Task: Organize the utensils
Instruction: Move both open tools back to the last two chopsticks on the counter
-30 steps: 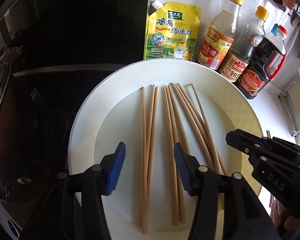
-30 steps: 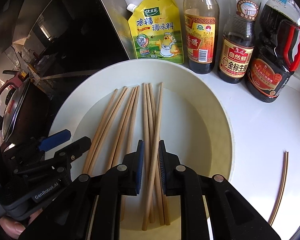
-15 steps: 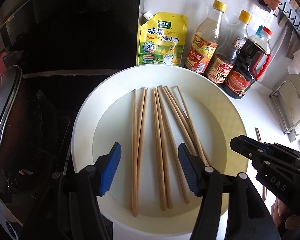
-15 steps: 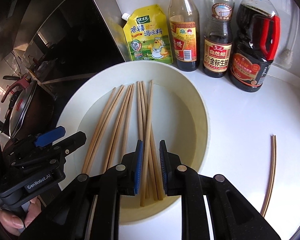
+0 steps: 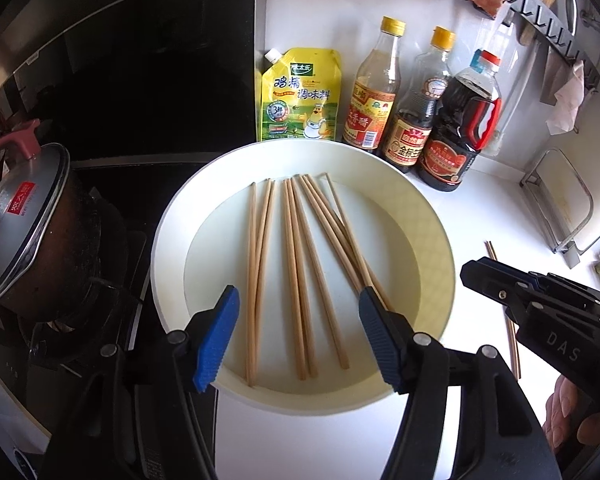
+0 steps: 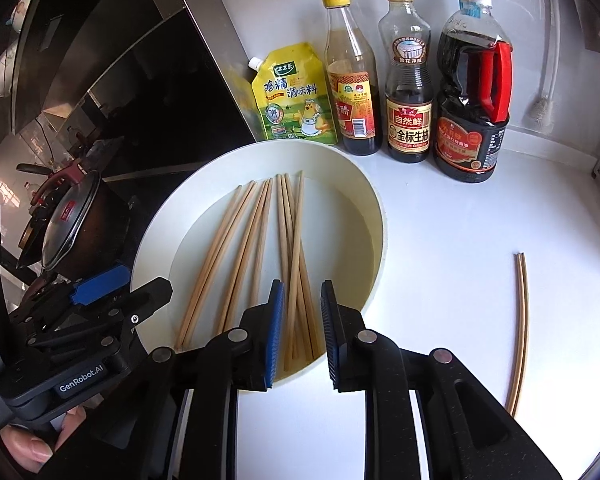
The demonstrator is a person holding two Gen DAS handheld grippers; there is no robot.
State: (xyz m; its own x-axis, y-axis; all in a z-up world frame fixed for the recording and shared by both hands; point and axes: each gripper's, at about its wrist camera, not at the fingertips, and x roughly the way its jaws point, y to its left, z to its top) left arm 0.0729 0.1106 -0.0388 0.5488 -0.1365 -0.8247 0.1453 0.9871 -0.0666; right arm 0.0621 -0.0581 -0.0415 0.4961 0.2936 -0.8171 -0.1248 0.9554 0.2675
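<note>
Most of the pale wooden chopsticks (image 5: 296, 272) still lie loose in the round white plastic basin (image 5: 436, 248), while one pair (image 6: 518, 332) sits apart on the white counter (image 6: 440, 240). Both grippers hover empty above the basin: the left gripper (image 5: 298, 334) has just been opening wide, the right gripper (image 6: 302, 334) opening slightly yet narrow. Gathering looks barely begun.

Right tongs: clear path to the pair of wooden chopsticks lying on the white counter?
Probably yes. The pair of wooden chopsticks lies alone on bare white counter, apart from the round white plate; nothing stands between it and the right tongs, which are empty, jaws just opening.
</note>
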